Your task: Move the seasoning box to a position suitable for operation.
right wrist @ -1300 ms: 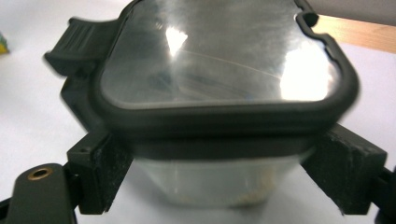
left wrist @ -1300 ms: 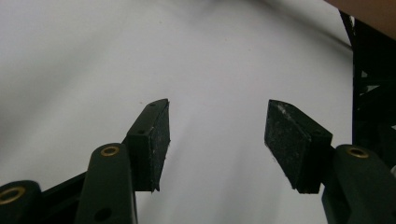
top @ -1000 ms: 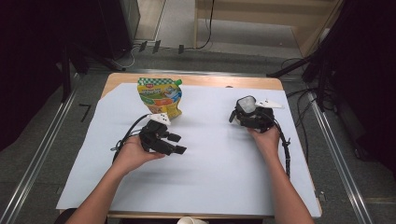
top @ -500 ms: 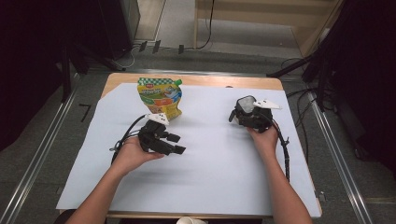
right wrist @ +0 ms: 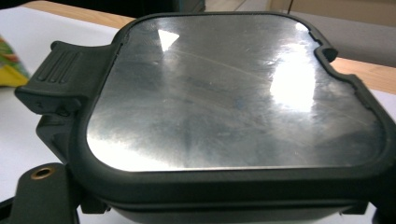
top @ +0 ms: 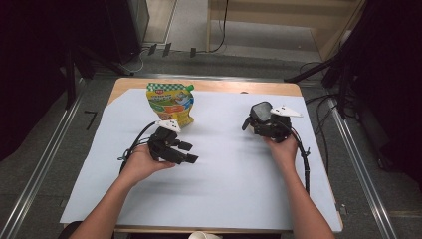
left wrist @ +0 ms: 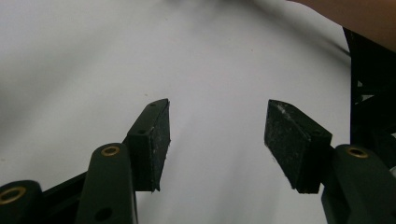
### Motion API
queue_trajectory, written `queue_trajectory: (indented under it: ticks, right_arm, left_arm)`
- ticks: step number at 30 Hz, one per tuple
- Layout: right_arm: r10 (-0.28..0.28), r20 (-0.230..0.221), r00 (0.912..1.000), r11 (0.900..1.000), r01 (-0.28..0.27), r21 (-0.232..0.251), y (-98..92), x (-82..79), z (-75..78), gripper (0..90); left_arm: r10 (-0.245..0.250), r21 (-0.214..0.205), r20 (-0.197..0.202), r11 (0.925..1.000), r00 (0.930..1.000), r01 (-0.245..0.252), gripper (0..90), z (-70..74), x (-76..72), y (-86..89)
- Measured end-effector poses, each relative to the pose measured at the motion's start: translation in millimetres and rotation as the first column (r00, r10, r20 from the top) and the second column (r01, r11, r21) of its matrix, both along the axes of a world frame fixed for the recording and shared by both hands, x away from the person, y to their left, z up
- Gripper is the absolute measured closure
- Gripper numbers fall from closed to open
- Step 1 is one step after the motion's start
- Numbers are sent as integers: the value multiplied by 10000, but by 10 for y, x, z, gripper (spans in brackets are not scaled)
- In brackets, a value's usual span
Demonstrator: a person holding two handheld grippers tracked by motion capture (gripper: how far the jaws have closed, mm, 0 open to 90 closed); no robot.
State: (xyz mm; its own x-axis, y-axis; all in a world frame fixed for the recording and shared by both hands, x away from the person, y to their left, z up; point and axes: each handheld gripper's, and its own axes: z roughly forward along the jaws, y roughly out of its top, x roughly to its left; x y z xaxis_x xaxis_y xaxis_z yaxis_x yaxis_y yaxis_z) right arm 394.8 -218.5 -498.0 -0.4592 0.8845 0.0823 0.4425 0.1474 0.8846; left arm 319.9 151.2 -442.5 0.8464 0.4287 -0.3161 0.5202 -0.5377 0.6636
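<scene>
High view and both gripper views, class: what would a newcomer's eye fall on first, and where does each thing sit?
First the bright green-and-yellow pouch, standing at the far left of the white sheet beyond the left tool. Next the black-rimmed container with a shiny metal lid, held in the right tool at the far right. The left tool's jaws stand apart over bare sheet with nothing between them.
</scene>
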Motion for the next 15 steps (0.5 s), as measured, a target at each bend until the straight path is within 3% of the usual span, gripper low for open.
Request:
queue_trajectory:
  ticks: [4, 12, 15]
  right_arm:
    - [315, 82, 9995, 9995, -315, 15, 75, -107, 58, 160]
    - [763, 102, 9970, 9970, -764, 98, 171, -296, 125, 160]
    - [884, 126, 9960, 9960, -886, 96, 197, -346, 138, 160]
  left_arm:
    - [139, 86, 119, 9999, 9998, -140, 449, -1, 19, -25]
    - [157, -160, -232, 9997, 9996, -161, 459, 12, 70, -25]
    - [163, -68, -199, 9998, 9997, -164, 454, 11, 86, -15]
